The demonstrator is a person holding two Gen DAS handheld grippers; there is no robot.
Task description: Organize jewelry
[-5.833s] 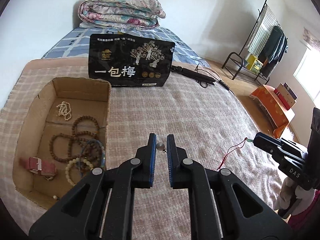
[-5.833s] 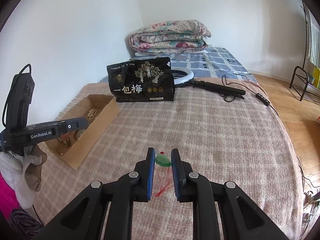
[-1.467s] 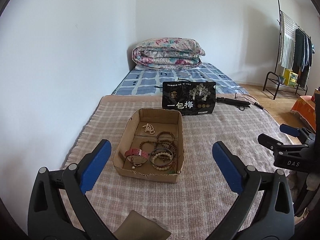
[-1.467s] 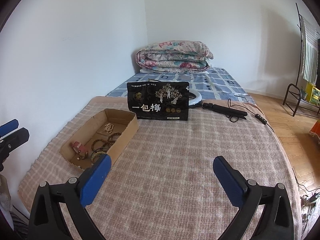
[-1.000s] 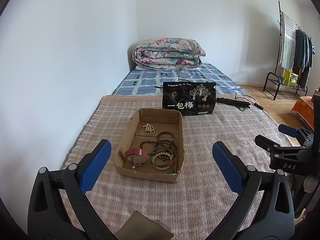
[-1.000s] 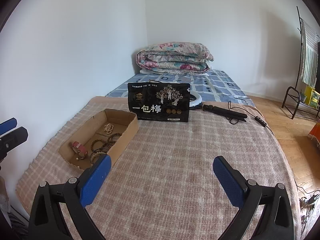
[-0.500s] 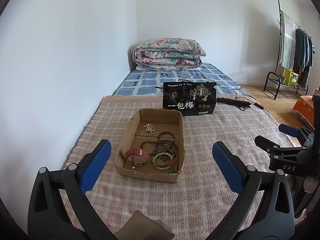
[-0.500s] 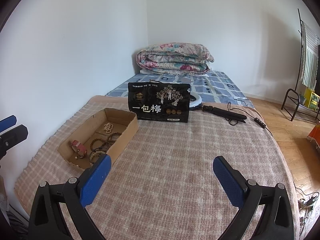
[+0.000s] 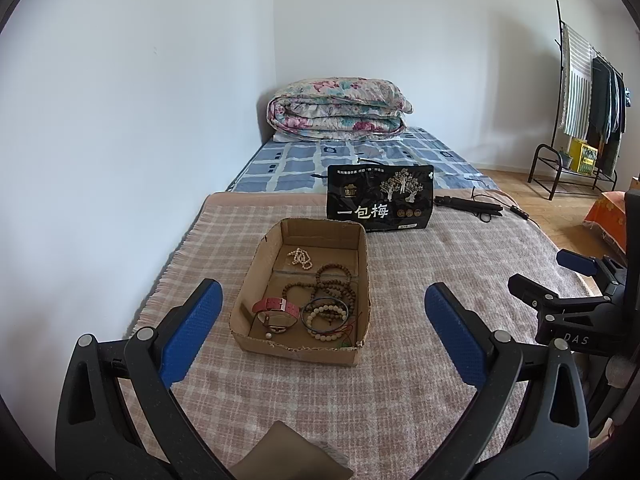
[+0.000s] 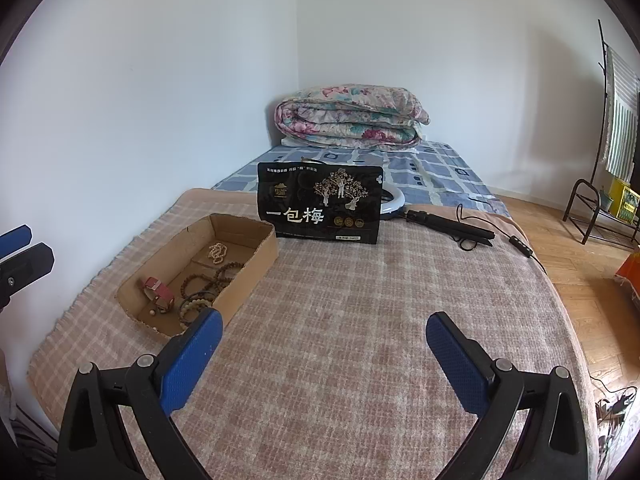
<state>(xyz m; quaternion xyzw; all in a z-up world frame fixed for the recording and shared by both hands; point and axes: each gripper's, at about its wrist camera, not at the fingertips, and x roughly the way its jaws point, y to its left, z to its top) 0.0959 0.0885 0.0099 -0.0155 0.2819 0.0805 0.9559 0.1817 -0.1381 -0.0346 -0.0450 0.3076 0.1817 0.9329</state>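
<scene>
Left tongs: spread wide, nothing between the blue pads; held back and above the blanket, aimed straight at the box.
Right tongs: also spread wide and empty; held over bare blanket, the box off to their left.
Box: open cardboard tray on the blanket, just ahead of the left tongs and framed between their fingers; ahead-left of the right tongs. Open top and low walls suit dropping pieces in from above.
Jewelry: all that I can see lies inside the box, none on the blanket around it.
Pale beads: alone at the far end, away from the tongs, apart from the darker pieces.
Brown beads: several strands looped over each other mid-box, touching.
Watch: pink strap, near end on the left, with a small bead just in front of it.
Bangles: near end on the right, a dark ring around a pale bead bracelet; a red cord and a bit of green show at the near wall.
Bag: black pouch standing upright just beyond the box's far wall, likely only a backdrop.
Blanket: checked, soft, bare ahead of both tongs.
Stage, as I judge it: gathering looks finished; both tongs stand off, idle.
Risk: overlapping strands could tangle if lifted again.
</scene>
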